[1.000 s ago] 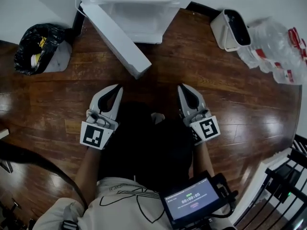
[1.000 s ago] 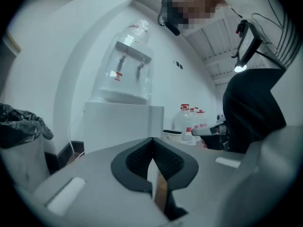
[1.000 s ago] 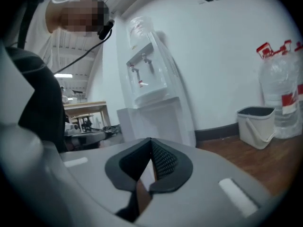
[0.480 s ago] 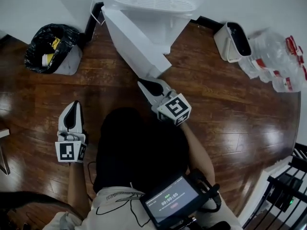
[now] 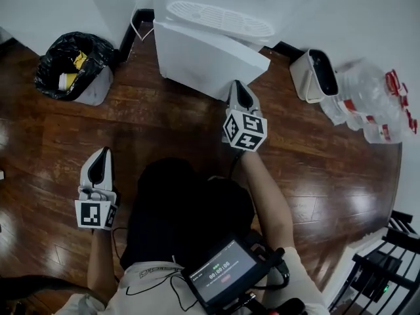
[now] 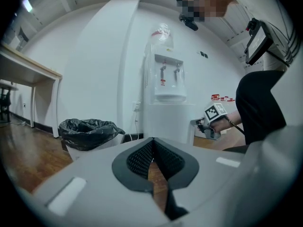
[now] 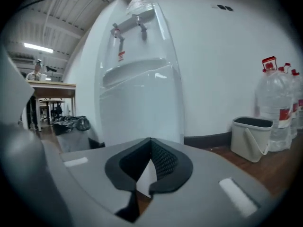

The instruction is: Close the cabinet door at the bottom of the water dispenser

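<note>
The white water dispenser (image 5: 216, 18) stands against the wall at the top of the head view. Its bottom cabinet door (image 5: 207, 58) is swung in close to the body; I cannot tell whether a gap remains. My right gripper (image 5: 240, 85) is shut, with its tips against the door's right part. From the right gripper view the dispenser front (image 7: 142, 103) fills the space just past the shut right gripper (image 7: 150, 142). My left gripper (image 5: 100, 153) is shut and empty, held back over the floor at the left. Its own view shows the left gripper (image 6: 151, 143) aimed at the dispenser (image 6: 165, 112) from a distance.
A bin lined with a black bag (image 5: 69, 67) sits left of the dispenser. A beige bin (image 5: 318, 74) and several large water bottles (image 5: 374, 104) stand to the right. A dark metal rack (image 5: 387, 268) is at the bottom right. The floor is dark wood.
The door has swung from wide open to almost against the dispenser, with my right gripper moving forward and right along with it. My left gripper drew back to the left and then stayed.
</note>
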### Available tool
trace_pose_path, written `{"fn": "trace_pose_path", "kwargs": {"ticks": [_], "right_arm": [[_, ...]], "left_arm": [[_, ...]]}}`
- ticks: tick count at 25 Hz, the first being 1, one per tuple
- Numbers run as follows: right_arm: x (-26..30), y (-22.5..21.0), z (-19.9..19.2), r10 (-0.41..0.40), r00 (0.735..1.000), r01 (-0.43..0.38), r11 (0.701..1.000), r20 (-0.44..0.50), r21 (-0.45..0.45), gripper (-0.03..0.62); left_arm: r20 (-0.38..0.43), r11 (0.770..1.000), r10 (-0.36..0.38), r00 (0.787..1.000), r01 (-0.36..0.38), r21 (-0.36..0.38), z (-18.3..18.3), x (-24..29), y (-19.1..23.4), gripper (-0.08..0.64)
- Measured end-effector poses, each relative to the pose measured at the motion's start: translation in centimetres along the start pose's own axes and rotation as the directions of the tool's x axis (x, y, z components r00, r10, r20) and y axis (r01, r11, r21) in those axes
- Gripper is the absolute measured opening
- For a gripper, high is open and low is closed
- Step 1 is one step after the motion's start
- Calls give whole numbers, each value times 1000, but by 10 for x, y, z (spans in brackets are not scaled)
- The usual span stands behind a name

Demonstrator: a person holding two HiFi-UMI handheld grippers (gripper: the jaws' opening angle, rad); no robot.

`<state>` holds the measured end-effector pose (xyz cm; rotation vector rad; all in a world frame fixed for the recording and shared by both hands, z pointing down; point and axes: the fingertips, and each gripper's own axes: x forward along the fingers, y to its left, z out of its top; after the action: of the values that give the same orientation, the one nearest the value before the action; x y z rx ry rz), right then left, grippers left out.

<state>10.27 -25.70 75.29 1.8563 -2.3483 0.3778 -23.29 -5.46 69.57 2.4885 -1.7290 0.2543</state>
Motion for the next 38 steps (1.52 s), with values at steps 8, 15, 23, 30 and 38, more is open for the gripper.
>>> {"fn": "trace_pose_path", "kwargs": {"ticks": [8,15,23,30,38], "right_arm": [[57,-34,21,7,994,13,981,-106,191,5],[-24,2,33,231,963,-230,973,-141,19,3],[-214,14,79,223,892,-189,974,-392,123,3],[-355,91,258,293,872,-171,933,-393,317,3],[-428,169,466,150,978,-106,955,-144,277,3]], "left_arm": [[-9,999,30,1000,-30,-28,3,-1,7,14],[-69,986,1,998,-13,-167,21,16,-17,14],[-269,955,-185,945,108,-277,137,-16,-104,14],[-216,912,-325,921,245,-329,332,-50,-152,14],[-2,885,-400,917,385,-263,538,-108,-178,5]]}}
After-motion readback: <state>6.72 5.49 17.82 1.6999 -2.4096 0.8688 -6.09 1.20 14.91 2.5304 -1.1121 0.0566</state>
